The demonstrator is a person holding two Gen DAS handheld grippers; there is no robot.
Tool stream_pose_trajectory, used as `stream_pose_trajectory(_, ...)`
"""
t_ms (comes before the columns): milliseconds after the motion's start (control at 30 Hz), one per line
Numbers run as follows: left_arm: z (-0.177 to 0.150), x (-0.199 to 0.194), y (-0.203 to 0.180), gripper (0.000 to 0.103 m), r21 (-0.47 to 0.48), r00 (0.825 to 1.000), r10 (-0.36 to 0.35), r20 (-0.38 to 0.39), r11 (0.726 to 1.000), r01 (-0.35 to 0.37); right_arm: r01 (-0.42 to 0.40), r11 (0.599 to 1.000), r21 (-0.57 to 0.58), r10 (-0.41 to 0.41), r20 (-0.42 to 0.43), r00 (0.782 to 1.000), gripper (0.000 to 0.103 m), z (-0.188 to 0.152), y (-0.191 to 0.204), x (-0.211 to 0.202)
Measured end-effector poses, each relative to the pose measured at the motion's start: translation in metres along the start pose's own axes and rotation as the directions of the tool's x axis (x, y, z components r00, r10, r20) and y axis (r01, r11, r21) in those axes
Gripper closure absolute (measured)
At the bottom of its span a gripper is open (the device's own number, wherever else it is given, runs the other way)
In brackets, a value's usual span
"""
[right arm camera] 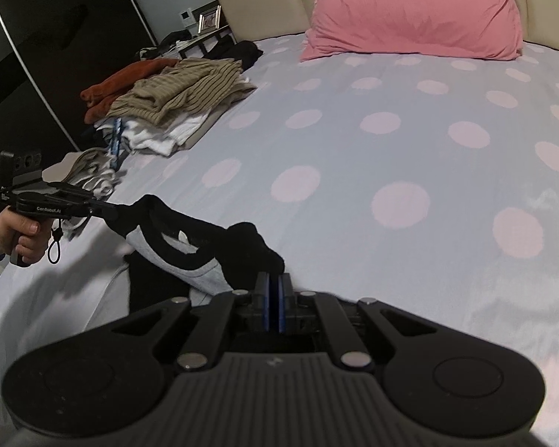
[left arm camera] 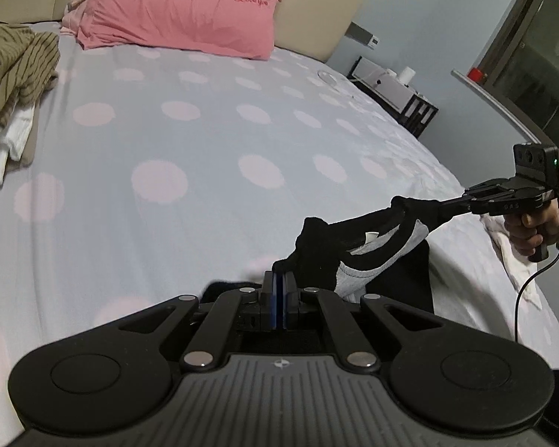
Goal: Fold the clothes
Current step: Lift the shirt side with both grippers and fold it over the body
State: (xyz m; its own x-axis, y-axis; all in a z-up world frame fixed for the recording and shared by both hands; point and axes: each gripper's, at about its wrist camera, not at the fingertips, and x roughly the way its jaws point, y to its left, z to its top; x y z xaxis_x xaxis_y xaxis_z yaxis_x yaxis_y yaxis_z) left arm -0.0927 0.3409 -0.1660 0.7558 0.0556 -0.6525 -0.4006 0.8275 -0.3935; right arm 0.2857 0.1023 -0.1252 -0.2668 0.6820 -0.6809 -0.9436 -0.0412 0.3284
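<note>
here, two tools [left arm camera: 279, 279] [right arm camera: 274, 281] pinch one shirt [left arm camera: 354, 253]

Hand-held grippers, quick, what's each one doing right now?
Left hand-held gripper: closed on the black and grey shirt.
Right hand-held gripper: closed on the same shirt.

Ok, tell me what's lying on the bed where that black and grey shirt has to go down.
Nothing visible: the sheet ahead of the shirt is bare. The clothes pile sits off by the edge.
</note>
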Motion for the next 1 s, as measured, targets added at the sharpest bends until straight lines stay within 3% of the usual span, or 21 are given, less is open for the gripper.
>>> stream_pose_trajectory(233, -0.034, -0.016, -0.024, 0.102, -0.016, 1.0, -0.015, -0.025, 1.0, 0.014, -0.022, 1.0, 0.001, 0.022, -0.029, 0.999, 0.098, -0.038, 0.02, -0.023)
stream_pose_trajectory(467, -0.066, -0.024, -0.047, 0.102, 0.032, 0.998, 0.021, -0.051, 0.999, -0.02, -0.019, 1.0, 0.001, 0.019, -0.062, 0.998, 0.098, -0.072, 0.032, -0.035)
stream_pose_trajectory(1000, -0.118, -0.041, -0.083, 0.102, -0.001, 0.997, -0.035, -0.073, 0.999, 0.035, -0.061, 0.998, 0.023, 0.063, -0.106, 0.992, 0.098, -0.12, 0.039, -0.073)
